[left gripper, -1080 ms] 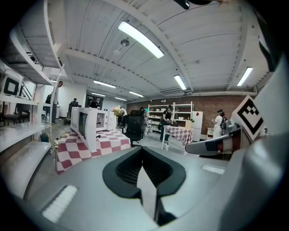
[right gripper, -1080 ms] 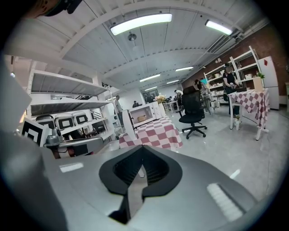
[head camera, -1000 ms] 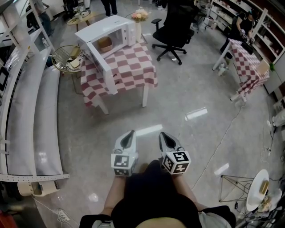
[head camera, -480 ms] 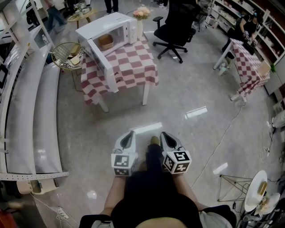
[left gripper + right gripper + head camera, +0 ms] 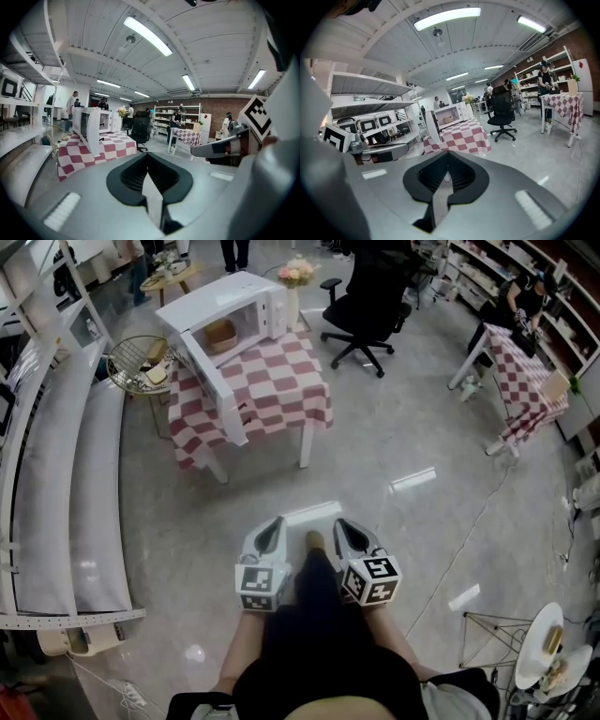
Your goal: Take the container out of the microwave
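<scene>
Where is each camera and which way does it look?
Head view: on the person's head, facing steeply down; shows left gripper, right gripper, dark-clothed legs.
Left gripper view: on that gripper, facing along its shut jaws toward the open white microwave on the red-and-white checked table; right gripper shows.
Right gripper view: on that gripper, along its shut jaws; left gripper shows.
Shared: all see that microwave.

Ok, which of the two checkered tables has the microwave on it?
The table left of the office chair carries the open microwave; the other table stands far right.
</scene>
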The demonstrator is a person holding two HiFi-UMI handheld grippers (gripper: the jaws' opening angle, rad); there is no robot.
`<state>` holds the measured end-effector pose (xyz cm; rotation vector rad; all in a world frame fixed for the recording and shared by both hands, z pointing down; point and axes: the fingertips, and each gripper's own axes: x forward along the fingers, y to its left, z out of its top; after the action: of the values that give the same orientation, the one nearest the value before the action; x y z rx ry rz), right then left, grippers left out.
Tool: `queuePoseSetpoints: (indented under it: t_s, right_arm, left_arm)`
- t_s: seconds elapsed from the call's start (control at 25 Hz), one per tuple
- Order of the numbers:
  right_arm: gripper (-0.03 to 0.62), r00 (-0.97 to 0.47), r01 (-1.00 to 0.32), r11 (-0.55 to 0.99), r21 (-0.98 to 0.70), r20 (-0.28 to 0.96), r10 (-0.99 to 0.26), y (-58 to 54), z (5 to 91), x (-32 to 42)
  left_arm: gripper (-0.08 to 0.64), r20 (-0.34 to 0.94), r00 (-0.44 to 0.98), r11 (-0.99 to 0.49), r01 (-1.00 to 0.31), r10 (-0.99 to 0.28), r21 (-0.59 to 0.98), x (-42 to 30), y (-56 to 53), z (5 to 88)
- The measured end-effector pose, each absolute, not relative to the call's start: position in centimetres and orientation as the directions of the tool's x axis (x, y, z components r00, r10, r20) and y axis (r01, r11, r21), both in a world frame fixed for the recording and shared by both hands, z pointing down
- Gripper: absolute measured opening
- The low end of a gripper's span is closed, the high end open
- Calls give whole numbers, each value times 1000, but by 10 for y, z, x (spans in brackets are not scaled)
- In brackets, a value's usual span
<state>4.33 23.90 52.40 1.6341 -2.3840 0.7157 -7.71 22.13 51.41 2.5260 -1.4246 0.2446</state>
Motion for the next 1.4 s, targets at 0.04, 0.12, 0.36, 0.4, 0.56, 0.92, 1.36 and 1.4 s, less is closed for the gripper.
queuePoseSetpoints:
  t_s: [0.04, 0.12, 0.36, 0.4, 0.56, 0.92, 1.36, 1.4]
  right_arm:
    - [2, -387, -913, 287, -290, 392, -835, 235, 524, 45]
    - [2, -383, -915, 285, -286, 391, -837, 226, 523, 48]
    - [2, -376, -917, 275, -289, 394, -839, 201, 524, 59]
    - [2, -378, -916, 276, -291, 395, -837, 196, 524, 60]
    - [1, -393, -910, 288, -298, 398, -829, 179, 526, 61]
    - [2, -429, -894, 322, -312, 391, -814, 138, 526, 58]
    - [2, -455, -883, 347, -316, 396, -798, 90, 532, 63]
    - [2, -459, -881, 351, -316, 396, -796, 85, 532, 63]
  left_arm:
    - [8, 255, 514, -501, -857, -819, 119, -76, 218, 514]
    - [8, 257, 512, -498, -859, -820, 123, -74, 209, 515]
    - [8, 264, 506, -490, -862, -821, 128, -70, 186, 518]
    - [8, 264, 505, -489, -863, -822, 128, -69, 182, 518]
    - [8, 268, 496, -480, -868, -826, 127, -66, 166, 517]
    - [8, 281, 465, -448, -885, -840, 125, -65, 131, 521]
    - [8, 291, 433, -412, -901, -853, 134, -65, 86, 528]
    - [8, 292, 429, -408, -903, -855, 133, -65, 82, 529]
